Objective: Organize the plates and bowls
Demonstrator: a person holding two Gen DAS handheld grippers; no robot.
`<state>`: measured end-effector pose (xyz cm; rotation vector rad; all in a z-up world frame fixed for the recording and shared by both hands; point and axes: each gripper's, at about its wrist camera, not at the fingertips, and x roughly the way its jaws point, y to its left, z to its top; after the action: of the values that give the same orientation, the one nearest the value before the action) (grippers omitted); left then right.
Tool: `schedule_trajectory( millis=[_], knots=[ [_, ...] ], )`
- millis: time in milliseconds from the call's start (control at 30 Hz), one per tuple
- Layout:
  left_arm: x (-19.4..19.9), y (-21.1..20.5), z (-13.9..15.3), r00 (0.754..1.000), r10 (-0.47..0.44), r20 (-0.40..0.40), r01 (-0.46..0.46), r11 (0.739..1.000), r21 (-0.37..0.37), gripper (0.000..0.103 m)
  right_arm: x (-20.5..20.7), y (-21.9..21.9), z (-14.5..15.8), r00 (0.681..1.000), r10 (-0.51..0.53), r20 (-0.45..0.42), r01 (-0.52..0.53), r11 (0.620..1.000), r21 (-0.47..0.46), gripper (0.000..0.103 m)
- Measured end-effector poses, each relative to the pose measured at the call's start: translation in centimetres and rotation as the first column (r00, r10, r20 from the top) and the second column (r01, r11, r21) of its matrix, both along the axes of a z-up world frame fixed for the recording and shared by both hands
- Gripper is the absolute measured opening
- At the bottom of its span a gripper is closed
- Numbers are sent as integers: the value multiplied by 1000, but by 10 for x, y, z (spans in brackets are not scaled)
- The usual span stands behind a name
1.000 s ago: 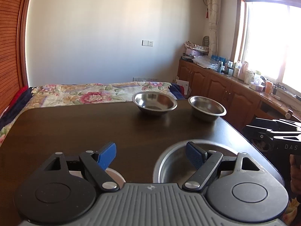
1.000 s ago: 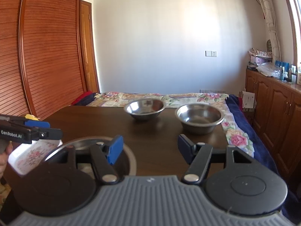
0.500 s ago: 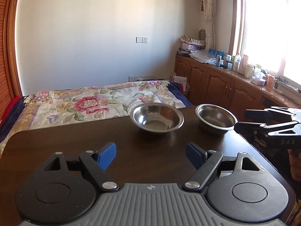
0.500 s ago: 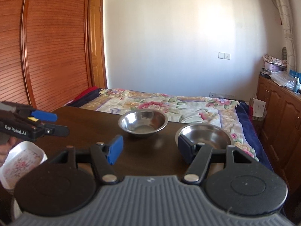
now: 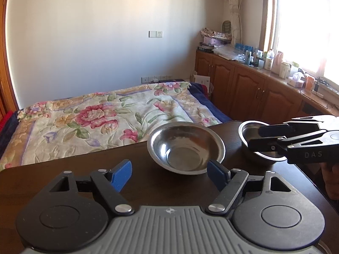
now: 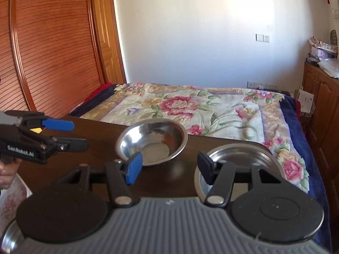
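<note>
Steel bowl [image 6: 239,163] half hidden behind tongs [image 6: 169,167].

We get two fisheye views, one per gripper, both low over the dark worktop [image 5: 63,173], looking fwd between spread jaws toward the bed [image 5: 101,116] and back wall. Left cam angles right to the window side; right cam angles left to the wardrobe [image 6: 53,53]. Both share the near steel bowl [image 5: 186,147] [image 6: 151,141], close up, plus each other's gripper.
</note>
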<state>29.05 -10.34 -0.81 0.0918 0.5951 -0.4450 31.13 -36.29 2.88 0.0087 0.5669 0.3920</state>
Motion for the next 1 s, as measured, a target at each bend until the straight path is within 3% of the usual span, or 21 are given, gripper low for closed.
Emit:
schedule_trajectory(
  millis=[467,833,1000],
  knots=[
    [47,-14,-26,997,6,-77,-7,1000,-10,60,52,11,-16,995,8,-103,-11,1000,-27,30],
    [60,-14,-34,996,13,-92,-14,1000,-9,58,71,11,-23,989,-16,-149,10,999,-38,29],
    [66,-15,-38,994,10,-107,-12,1000,-16,53,76,14,-25,986,-12,-168,5,999,-41,29]
  ],
)
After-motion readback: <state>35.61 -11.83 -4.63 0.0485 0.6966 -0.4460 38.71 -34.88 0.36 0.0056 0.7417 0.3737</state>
